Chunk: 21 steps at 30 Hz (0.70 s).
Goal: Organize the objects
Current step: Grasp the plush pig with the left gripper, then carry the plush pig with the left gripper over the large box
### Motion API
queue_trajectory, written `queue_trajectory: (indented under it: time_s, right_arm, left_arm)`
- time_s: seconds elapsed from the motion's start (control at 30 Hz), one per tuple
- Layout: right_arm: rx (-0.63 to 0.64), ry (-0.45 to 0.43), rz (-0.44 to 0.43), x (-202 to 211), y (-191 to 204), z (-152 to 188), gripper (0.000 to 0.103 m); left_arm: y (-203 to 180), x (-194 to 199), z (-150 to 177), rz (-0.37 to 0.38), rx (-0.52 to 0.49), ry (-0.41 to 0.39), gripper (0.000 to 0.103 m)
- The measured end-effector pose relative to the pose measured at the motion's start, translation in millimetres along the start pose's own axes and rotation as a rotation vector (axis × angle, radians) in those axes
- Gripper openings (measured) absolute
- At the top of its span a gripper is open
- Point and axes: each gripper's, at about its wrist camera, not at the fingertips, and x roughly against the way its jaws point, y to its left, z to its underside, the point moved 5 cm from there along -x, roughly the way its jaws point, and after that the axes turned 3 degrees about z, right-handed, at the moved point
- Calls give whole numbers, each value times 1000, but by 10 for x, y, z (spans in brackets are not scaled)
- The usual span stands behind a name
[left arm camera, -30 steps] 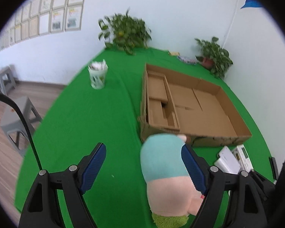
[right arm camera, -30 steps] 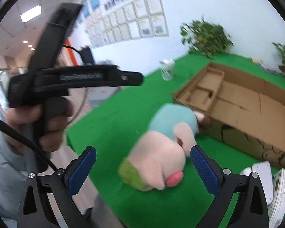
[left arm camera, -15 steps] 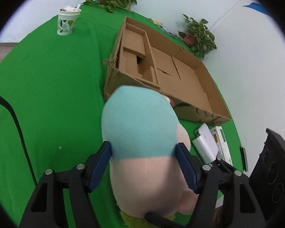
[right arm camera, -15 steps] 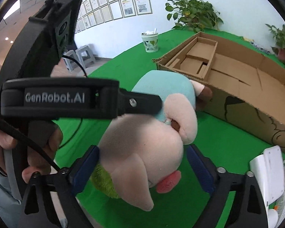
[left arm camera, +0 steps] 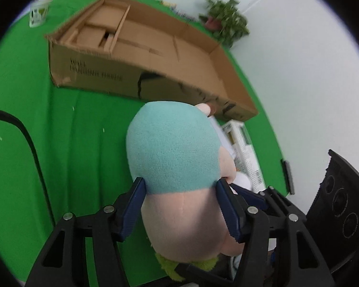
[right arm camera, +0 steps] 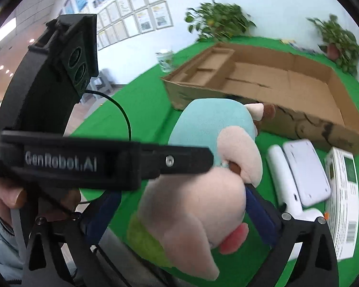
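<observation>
A plush toy (left arm camera: 177, 157) with a teal cap, pink body and green base fills both views; it also shows in the right wrist view (right arm camera: 203, 167). My left gripper (left arm camera: 182, 208) is shut on it, blue pads pressing both sides. My right gripper (right arm camera: 179, 215) is also shut on the plush toy from the other side. The toy hangs above the green table. The open cardboard box (left arm camera: 141, 47) with dividers lies beyond it, also seen in the right wrist view (right arm camera: 287, 88).
A white device (right arm camera: 301, 172) and a white printed carton (right arm camera: 344, 191) lie on the green cloth right of the toy. A paper cup (left arm camera: 38, 15) stands far left. Potted plants (left arm camera: 225, 22) line the back wall. A black speaker-like unit (left arm camera: 339, 205) sits at right.
Both grippers have closed on the plush toy and lifted it. The toy has moved right along the box front, toward the white device and carton.
</observation>
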Motion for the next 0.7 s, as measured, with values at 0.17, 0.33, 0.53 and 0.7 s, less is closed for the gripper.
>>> queue_trajectory:
  time_s: [0.17,0.33,0.53,0.7]
  right_arm:
    - [-26,2,-11,86,-171,114,100]
    - [4,-11,-11,149,-149,134,97]
    - [-10,5,-34,-18,-208,184,87]
    - [-23,-9,-43,38,-235,200,77]
  left_arm:
    - [-50,-13,-74,-25,-23,-16,60]
    - [-88,-58,-128,-40,-19,-22,62]
    - [-156,-62,-82,-57,-49,-22,54]
    - [-247,-24,-63,-84,-77,-29,47]
